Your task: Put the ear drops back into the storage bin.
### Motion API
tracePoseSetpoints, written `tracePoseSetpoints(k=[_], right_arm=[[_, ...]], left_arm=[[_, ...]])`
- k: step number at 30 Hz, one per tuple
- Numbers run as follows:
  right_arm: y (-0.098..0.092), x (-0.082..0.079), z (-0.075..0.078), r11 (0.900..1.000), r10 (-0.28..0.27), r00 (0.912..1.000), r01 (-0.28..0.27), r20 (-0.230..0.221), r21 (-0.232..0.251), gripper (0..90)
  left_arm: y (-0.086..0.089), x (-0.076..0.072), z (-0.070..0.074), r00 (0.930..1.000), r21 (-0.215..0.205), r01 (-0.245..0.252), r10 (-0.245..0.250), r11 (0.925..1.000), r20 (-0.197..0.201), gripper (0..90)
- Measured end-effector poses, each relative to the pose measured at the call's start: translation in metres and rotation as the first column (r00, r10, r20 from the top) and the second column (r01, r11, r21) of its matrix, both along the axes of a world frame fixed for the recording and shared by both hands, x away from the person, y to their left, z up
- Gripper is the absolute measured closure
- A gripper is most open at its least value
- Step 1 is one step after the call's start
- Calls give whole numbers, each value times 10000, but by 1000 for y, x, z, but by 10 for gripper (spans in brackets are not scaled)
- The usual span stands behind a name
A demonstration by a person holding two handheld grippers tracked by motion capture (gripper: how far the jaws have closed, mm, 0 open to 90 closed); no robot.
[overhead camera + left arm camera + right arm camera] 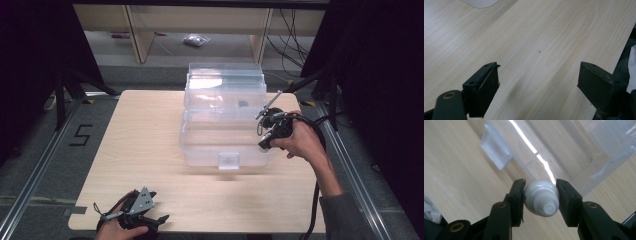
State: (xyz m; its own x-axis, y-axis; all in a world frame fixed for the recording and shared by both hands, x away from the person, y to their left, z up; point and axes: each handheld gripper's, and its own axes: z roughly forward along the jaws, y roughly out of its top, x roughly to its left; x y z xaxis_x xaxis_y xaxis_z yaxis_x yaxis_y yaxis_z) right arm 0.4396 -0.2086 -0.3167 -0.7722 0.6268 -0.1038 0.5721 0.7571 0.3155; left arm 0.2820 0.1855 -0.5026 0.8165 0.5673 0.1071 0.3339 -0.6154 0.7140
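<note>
Left gripper (134, 212) nearest me, resting at near-left counter (145, 145) edge, jaws wide, nothing between. My right gripper (541, 195) has jaws clamped on small white bottle (541, 198), held at right side of clear plastic bin (224, 120). I'd lift clear over rim before lowering in. Open counter left of bin; right edge close.

- A recording lab, not a home.
- Black curtains (30, 55) hang to either side of the tongs.
- Metal floor rails (30, 175) flank the tabletop (140, 150).
- Loose cables (290, 35) lie beyond it, past a taped "5" (80, 135).
</note>
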Motion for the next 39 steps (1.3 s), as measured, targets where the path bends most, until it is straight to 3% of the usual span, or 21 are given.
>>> tracePoseSetpoints(k=[10, 13, 19, 28, 38, 39], right_arm=[[-1, 31, -7, 9987, -508, 9984, 509, -236, 33, 602], [0, 39, -11, 9971, -757, 9964, 757, -387, -12, 602], [1, 51, -20, 9968, -788, 9958, 779, -476, -199, 602], [6, 68, -37, 9944, -986, 9913, 949, -868, -458, 602], [11, 80, -59, 9854, -1626, 9761, 1533, -1440, -738, 602], [10, 82, -60, 9876, -1464, 9790, 1364, -1420, -781, 602]], left_arm=[[-1, 0, -1, 9999, -113, -95, 94, 9999, -135, 167], [0, 0, 0, 10000, 6, 2, -2, 10000, -9, 167], [-1, 0, -1, 9998, -125, -120, 118, 9999, -152, 167], [0, 1, 0, 10000, -37, 17, -17, 10000, -36, 167], [1, 1, 1, 10000, -7, 44, -44, 10000, -24, 167], [0, 1, 0, 10000, -75, 10, -10, 10000, -12, 167]])
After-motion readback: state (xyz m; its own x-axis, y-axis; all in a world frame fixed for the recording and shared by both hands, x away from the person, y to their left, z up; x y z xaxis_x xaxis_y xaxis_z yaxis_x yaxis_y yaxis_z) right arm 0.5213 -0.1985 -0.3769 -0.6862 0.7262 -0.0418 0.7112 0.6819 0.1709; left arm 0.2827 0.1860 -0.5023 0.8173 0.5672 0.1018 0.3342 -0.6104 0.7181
